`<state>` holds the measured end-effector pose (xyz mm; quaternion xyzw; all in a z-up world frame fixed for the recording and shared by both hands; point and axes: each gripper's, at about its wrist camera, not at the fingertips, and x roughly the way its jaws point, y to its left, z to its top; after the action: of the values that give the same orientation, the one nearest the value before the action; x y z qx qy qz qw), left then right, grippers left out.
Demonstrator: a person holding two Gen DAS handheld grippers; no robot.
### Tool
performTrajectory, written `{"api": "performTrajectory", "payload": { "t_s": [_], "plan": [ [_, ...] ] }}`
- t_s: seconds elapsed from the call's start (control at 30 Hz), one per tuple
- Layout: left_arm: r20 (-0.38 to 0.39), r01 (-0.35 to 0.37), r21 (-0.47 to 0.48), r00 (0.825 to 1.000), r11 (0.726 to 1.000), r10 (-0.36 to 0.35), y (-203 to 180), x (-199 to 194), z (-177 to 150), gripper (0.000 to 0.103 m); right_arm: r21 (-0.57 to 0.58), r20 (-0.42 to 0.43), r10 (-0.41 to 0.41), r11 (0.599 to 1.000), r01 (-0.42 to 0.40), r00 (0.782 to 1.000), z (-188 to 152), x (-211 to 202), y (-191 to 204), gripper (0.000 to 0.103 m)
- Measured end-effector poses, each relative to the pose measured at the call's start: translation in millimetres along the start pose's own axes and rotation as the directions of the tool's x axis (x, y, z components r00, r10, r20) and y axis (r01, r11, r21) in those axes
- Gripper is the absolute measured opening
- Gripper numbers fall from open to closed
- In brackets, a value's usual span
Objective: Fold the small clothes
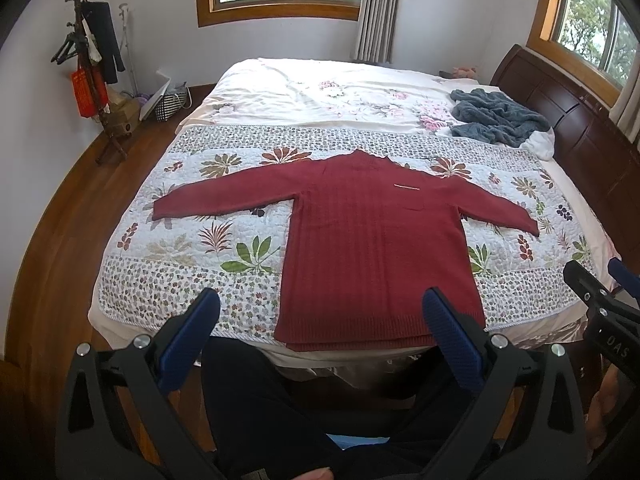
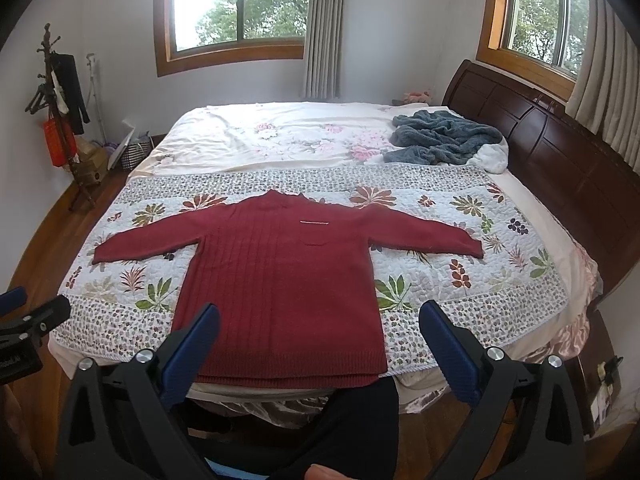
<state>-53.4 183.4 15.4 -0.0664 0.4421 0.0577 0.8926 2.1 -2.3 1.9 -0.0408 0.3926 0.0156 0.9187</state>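
Observation:
A dark red knitted sweater [image 1: 372, 232] [image 2: 280, 276] lies flat on a leaf-patterned quilt [image 1: 192, 232] [image 2: 460, 280], both sleeves spread out to the sides and its hem at the near edge of the bed. My left gripper [image 1: 320, 308] hangs open above the near edge, level with the hem, nothing between its blue pads. My right gripper [image 2: 320, 320] is open too, held back from the hem and empty. The right gripper's fingers [image 1: 592, 300] show at the right edge of the left wrist view, and the left gripper's fingers [image 2: 36, 320] at the left edge of the right wrist view.
A crumpled grey-blue blanket [image 1: 496, 116] [image 2: 444, 140] lies at the far right of the bed by the dark wooden headboard [image 2: 560, 152]. A coat stand [image 1: 92, 76] and a basket [image 1: 168, 104] stand on the wooden floor to the left. A person's dark-clothed legs [image 1: 280, 412] are below the grippers.

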Motion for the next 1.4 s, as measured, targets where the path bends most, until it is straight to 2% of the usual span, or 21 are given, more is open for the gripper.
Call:
{"api": "performTrajectory", "payload": {
  "t_s": [1.4],
  "plan": [
    [-0.004, 0.006, 0.001, 1.0, 1.0, -0.006, 3.9, 1.4, 0.1, 0.1, -0.008, 0.009, 0.0, 1.0, 0.0, 1.0, 6.0, -3.1, 2.2, 0.099]
  ]
}}
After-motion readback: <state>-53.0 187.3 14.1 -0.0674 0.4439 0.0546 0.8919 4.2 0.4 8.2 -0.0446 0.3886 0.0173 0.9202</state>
